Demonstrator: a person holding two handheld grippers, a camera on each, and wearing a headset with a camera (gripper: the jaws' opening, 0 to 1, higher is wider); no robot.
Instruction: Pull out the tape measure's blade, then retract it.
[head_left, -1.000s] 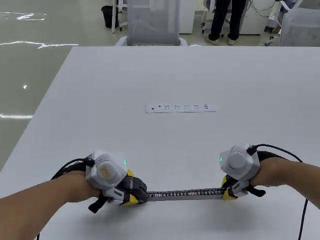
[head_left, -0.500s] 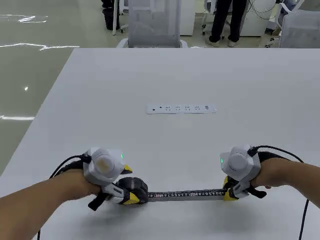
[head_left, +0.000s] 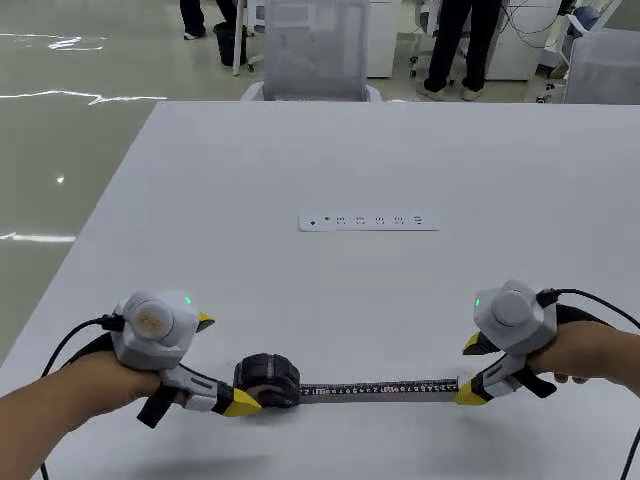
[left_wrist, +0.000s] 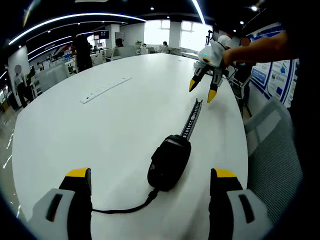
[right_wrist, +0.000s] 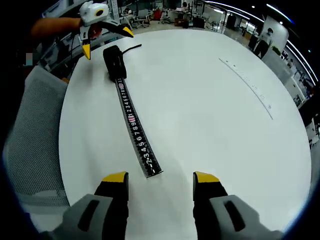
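Lying on the white table (head_left: 350, 160) is one tape measure (head_left: 266, 380), its blade (head_left: 380, 388) stretched out between two grippers. The left gripper (head_left: 222, 362) and right gripper (head_left: 469, 369) both gape wide, holding nothing. One power strip (head_left: 368, 222) sits behind.

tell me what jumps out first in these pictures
A black tape measure lies near the front edge of the white table, its blade drawn out flat along the top. The left gripper and right gripper sit at either end, jaws open, gripping nothing. A power strip lies mid-table.
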